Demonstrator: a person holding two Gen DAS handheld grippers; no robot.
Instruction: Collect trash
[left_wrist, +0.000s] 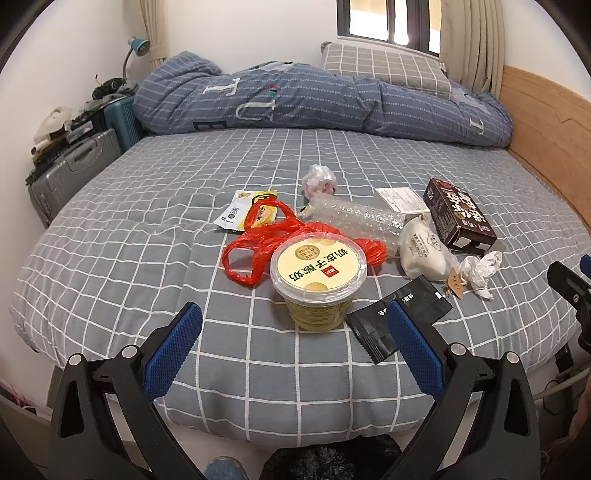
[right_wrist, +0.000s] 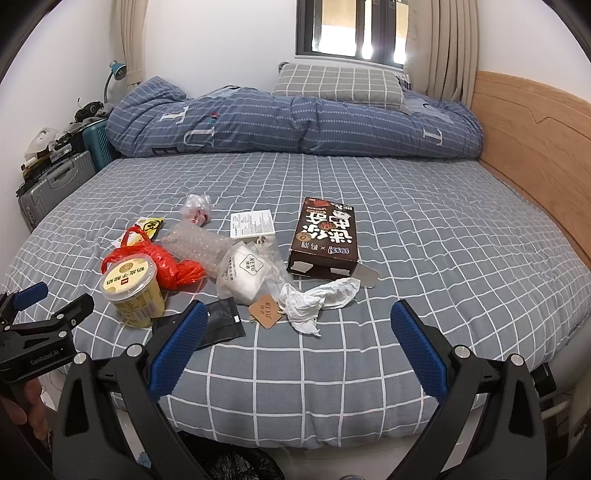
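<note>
Below the bed edge (left_wrist: 258, 417), a dark bag (left_wrist: 332, 459) is cut off; both claws (left_wrist: 295, 325) (right_wrist: 299, 328) gape empty.

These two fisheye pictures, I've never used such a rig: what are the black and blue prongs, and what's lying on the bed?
The prongs are handheld two-finger grippers; a camera on each looks along its fingers. In the left wrist view the left gripper is open and empty before the yogurt tub. In the right wrist view the right gripper is open and empty near the crumpled tissue. Also on the bed: a red plastic bag, bubble wrap, a dark box and a black sachet.
</note>
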